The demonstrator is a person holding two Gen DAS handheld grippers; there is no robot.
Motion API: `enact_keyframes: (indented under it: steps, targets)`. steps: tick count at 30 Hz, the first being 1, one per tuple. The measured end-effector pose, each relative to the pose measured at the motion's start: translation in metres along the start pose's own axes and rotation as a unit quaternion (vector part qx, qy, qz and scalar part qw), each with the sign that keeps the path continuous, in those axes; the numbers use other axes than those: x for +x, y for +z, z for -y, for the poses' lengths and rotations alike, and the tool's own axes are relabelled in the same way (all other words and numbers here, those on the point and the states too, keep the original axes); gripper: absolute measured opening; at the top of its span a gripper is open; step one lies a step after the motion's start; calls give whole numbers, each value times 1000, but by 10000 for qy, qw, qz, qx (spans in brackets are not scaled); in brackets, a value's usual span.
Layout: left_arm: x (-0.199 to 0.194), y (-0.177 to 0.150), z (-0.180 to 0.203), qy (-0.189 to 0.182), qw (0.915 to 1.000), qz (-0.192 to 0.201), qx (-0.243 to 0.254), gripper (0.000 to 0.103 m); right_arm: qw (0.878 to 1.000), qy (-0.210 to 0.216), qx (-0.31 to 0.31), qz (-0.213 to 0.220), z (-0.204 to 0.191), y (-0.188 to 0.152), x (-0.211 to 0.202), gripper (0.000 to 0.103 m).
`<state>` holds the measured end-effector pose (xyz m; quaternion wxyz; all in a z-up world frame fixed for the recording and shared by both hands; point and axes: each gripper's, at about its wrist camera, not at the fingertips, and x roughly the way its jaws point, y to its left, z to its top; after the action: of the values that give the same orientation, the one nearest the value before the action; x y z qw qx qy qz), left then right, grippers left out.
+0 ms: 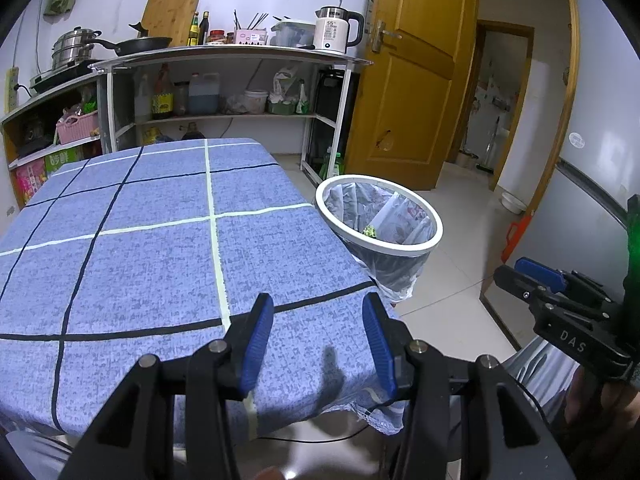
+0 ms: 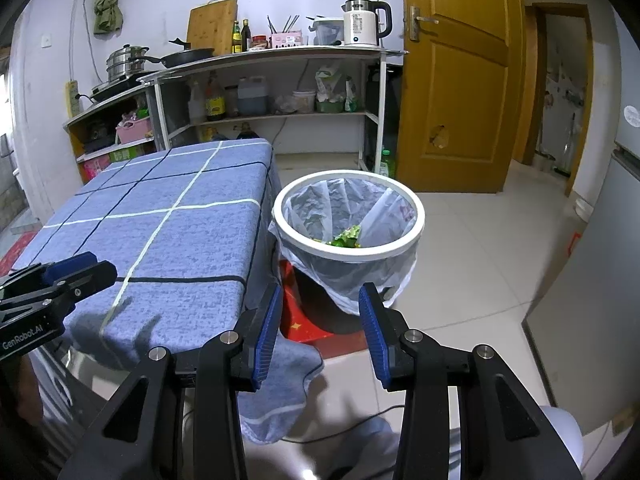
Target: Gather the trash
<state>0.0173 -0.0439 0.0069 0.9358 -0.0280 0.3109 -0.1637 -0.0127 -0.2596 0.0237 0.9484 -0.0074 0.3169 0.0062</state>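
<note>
A white-rimmed trash bin (image 1: pixel 436 236) lined with a clear bag stands on the floor at the table's right side; it also shows in the right wrist view (image 2: pixel 416 236). Green trash (image 2: pixel 346 238) lies inside it, seen as a small green bit in the left wrist view (image 1: pixel 370 231). My left gripper (image 1: pixel 318 308) is open and empty over the table's near right corner. My right gripper (image 2: pixel 320 298) is open and empty, hovering in front of the bin. Each gripper shows in the other's view, the right one (image 1: pixel 532 276) and the left one (image 2: pixel 80 270).
The table (image 1: pixel 160 240) carries a blue checked cloth with no objects on it. A kitchen shelf (image 1: pixel 224 54) with pots, bottles and a kettle stands behind. A wooden door (image 1: pixel 416 80) is at the right. A red mat (image 2: pixel 304 320) lies under the bin. A cable runs along the floor.
</note>
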Motion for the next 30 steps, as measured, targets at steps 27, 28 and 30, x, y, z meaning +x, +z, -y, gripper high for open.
enact_keyframes:
  steps: [27,28,30]
  targets:
    - [-1,0,-1,61,10000,-38,-44,48,10000,34,-39,-47,1,1,3,41]
    - [-1,0,-1,62,10000,-40,-40,48,10000,26,-47,-46,1,1,3,41]
    - [-1,0,-1,65,10000,-36,-38,48,10000,24,-56,-46,1,1,3,41]
